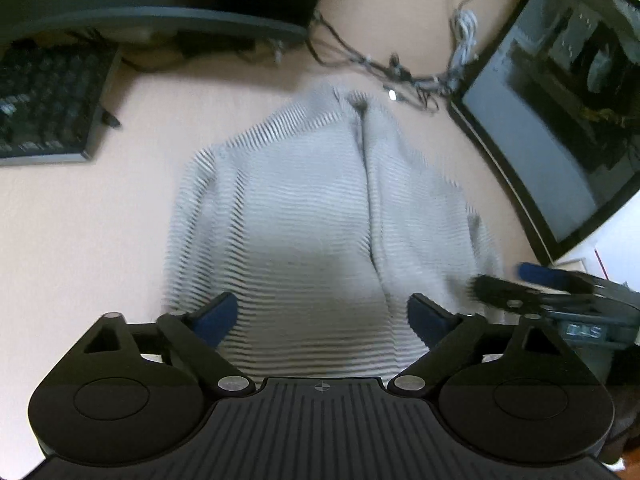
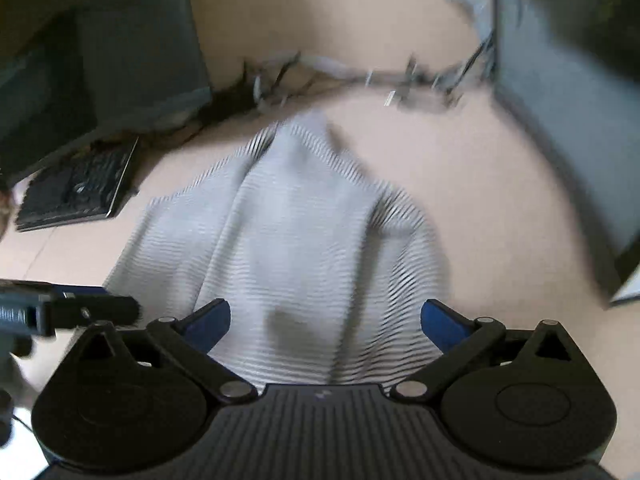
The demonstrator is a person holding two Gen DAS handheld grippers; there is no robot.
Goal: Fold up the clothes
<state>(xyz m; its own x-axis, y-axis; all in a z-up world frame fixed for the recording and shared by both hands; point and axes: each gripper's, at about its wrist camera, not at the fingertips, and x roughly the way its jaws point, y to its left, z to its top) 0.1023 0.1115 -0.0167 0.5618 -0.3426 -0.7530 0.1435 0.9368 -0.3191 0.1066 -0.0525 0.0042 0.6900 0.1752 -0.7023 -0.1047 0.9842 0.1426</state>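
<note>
A grey-and-white striped garment (image 1: 304, 208) lies on the pale desk, with a crease running down its middle. It also shows in the right wrist view (image 2: 296, 240), bunched and blurred. My left gripper (image 1: 322, 318) is open, its blue pads wide apart over the near edge of the garment, holding nothing. My right gripper (image 2: 326, 322) is open too, above the garment's near edge. Each gripper shows in the other's view: the right gripper (image 1: 560, 292) at the right edge, the left gripper (image 2: 68, 312) at the left edge.
A black keyboard (image 1: 44, 108) lies at the far left, under a dark monitor base (image 1: 160, 20). A second monitor (image 1: 560, 128) stands at the right. A tangle of cables (image 1: 404, 72) lies beyond the garment. Bare desk (image 1: 100, 240) flanks the garment.
</note>
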